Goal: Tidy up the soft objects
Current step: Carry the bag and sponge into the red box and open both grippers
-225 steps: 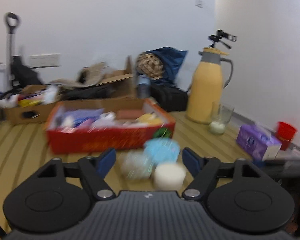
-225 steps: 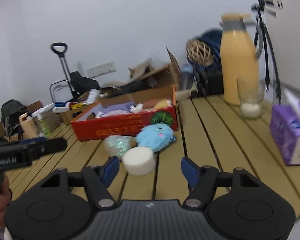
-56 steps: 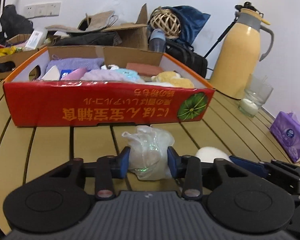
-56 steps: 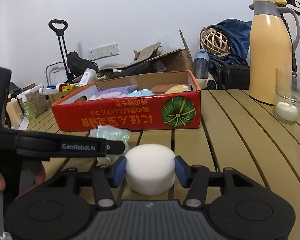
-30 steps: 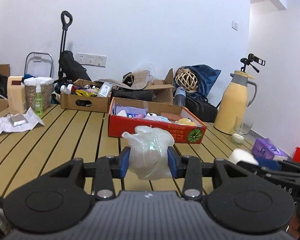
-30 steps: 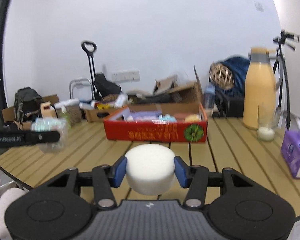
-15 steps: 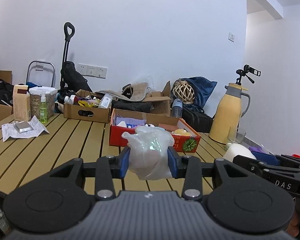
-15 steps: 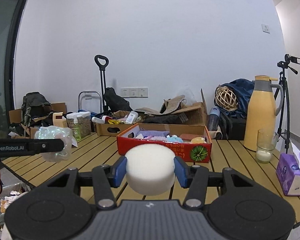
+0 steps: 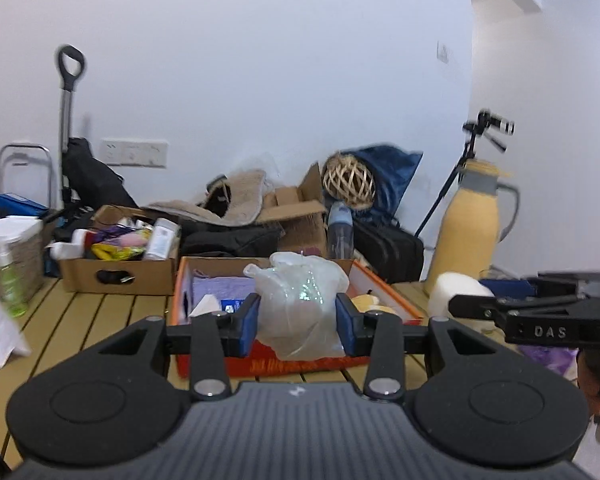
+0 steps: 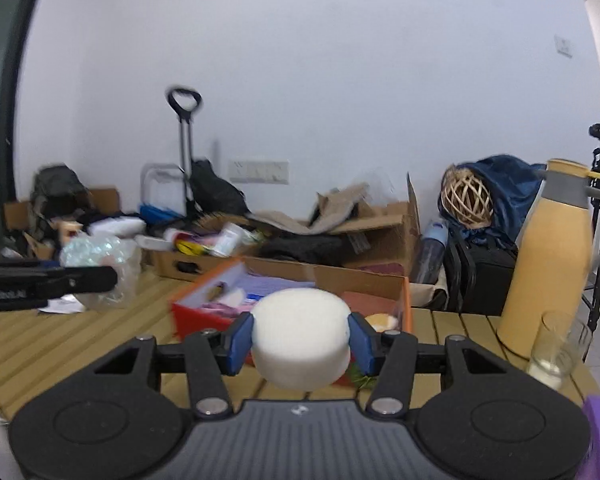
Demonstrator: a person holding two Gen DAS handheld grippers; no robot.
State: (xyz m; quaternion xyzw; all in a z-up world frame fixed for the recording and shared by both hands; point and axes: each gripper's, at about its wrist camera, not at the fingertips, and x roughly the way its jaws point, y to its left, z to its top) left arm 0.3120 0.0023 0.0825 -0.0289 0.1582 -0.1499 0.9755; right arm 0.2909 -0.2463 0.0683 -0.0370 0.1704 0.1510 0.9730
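My left gripper [image 9: 298, 326] is shut on a crumpled clear plastic bag [image 9: 298, 304] and holds it in the air in front of the red cardboard box [image 9: 384, 292]. My right gripper [image 10: 300, 338] is shut on a white round sponge [image 10: 300, 336], also held in the air before the red box [image 10: 204, 318]. The box holds purple cloth, a yellow soft item and other soft things. In the left wrist view the sponge [image 9: 458, 290] and the right gripper show at the right. In the right wrist view the bag [image 10: 100, 258] and the left gripper show at the left.
A slatted wooden table [image 9: 100, 312] carries the box. A yellow thermos [image 10: 548, 256] and a glass with a candle [image 10: 558, 350] stand at the right. A brown carton of bottles [image 9: 116, 264], open cardboard boxes, a wicker ball [image 9: 348, 182] and bags crowd the back.
Both grippers, each still holding its object, have moved closer to the red box, which now looks larger and sits just behind the held items.
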